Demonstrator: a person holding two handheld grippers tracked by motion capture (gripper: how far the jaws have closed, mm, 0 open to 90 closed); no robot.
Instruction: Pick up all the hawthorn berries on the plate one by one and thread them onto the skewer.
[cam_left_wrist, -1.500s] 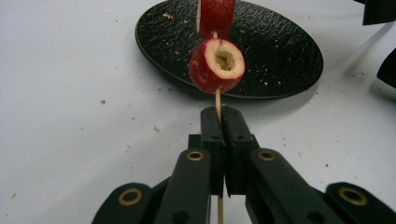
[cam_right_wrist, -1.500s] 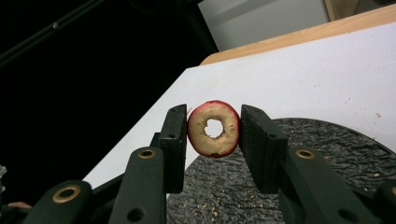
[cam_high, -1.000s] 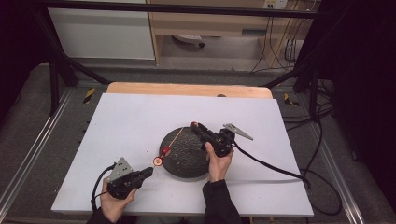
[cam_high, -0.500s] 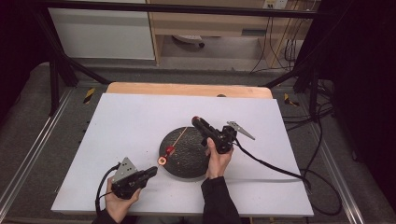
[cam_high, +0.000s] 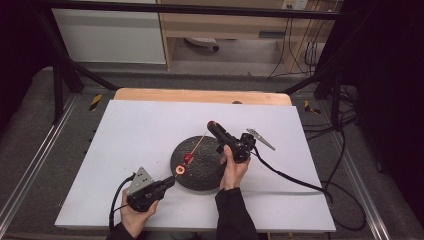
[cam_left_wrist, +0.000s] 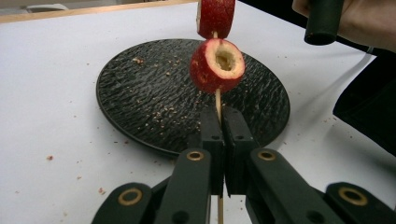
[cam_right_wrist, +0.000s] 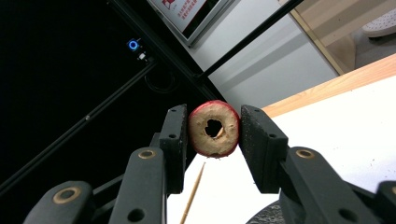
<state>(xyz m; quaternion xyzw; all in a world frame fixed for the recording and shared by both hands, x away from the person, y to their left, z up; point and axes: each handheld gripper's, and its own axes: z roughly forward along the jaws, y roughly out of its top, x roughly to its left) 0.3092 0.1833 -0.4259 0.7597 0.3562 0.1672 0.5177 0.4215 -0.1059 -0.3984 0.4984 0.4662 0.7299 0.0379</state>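
On the white table (cam_high: 125, 130), as seen from the high view, a black round plate (cam_high: 202, 172) is set near the middle, well apart from the far and side edges but nearer the person's edge. The left gripper (cam_high: 169, 183) is held low at the plate's near-left rim, clamped on the near end of a thin wooden skewer (cam_high: 199, 145) that slants up and away over the plate. 2 red fruit pieces (cam_high: 185, 163) are threaded on the skewer. The right gripper (cam_high: 211, 125) is raised beyond the plate, at the skewer's far end. Compared with the frame 1 second earlier, the left gripper has been drawn slightly nearer the person and the skewer's near end with it; the right hand (cam_high: 232, 167) is little changed. Wide bare table is left on the left side and at the back.

From the left gripper view, the jaws are seen pressed together on the skewer (cam_left_wrist: 218, 100), with a cored fruit piece (cam_left_wrist: 217, 65) just above them and a second piece (cam_left_wrist: 215, 16) higher up. The plate (cam_left_wrist: 140, 107) lies beneath, strewn with crumbs.

From the right gripper view, the jaws are closed on a cored fruit ring (cam_right_wrist: 215, 128), gripped by its red sides. The skewer (cam_right_wrist: 193, 193) is seen below it; whether its tip has entered the ring's hole cannot be judged. The table's wooden far edge (cam_right_wrist: 336, 84) is seen to the right.
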